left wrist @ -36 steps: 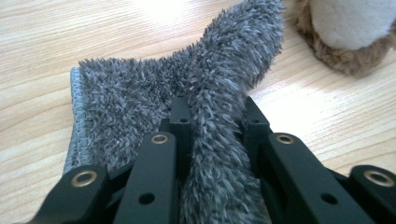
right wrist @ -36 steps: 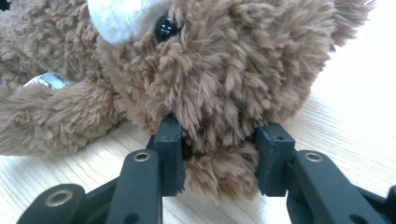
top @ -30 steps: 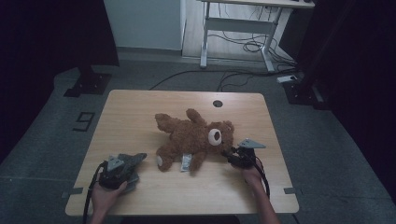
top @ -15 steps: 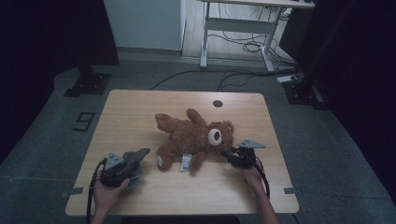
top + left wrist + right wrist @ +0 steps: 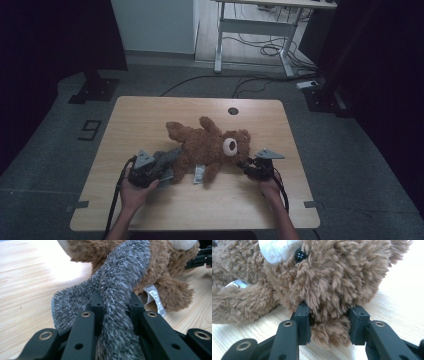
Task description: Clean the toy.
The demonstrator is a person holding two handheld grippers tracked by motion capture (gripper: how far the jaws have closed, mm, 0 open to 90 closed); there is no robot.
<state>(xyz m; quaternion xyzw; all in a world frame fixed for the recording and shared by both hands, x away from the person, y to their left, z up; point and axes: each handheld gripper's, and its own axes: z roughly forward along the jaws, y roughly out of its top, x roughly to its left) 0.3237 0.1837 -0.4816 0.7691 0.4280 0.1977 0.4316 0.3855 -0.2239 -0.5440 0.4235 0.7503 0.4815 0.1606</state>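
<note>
Left hand (image 5: 134, 192): at the near left part of the table (image 5: 150, 112), wrapped around the left gripper (image 5: 167, 161), cable trailing toward the table's near edge.

Left gripper: jaws clamped narrowly on a grey furry piece (image 5: 117, 290), which runs up between the two black jaws in the left gripper view and drapes toward the bear. In the high view the grey furry piece (image 5: 167, 157) sits at the gripper's tip, touching the bear's lower body.

Teddy bear (image 5: 207, 147): brown plush, lying near the middle of the table, head to the right, limbs spread to the left and far side. White muzzle (image 5: 230, 146) faces up. A white sewn-in label (image 5: 199, 173) lies on the wood at its near side, also seen in the left gripper view (image 5: 153, 298) beside a brown paw.

Right gripper (image 5: 248, 166): at the bear's head, jaws closed on a tuft of brown plush at the head; in the right gripper view the fur (image 5: 329, 330) bulges between both pads, with the bear's black eye (image 5: 300, 255) above.

Right hand (image 5: 270, 187): near right part of the table, holding that gripper.

Table: pale wood, with a round cable hole (image 5: 233, 111) toward the far edge.
</note>
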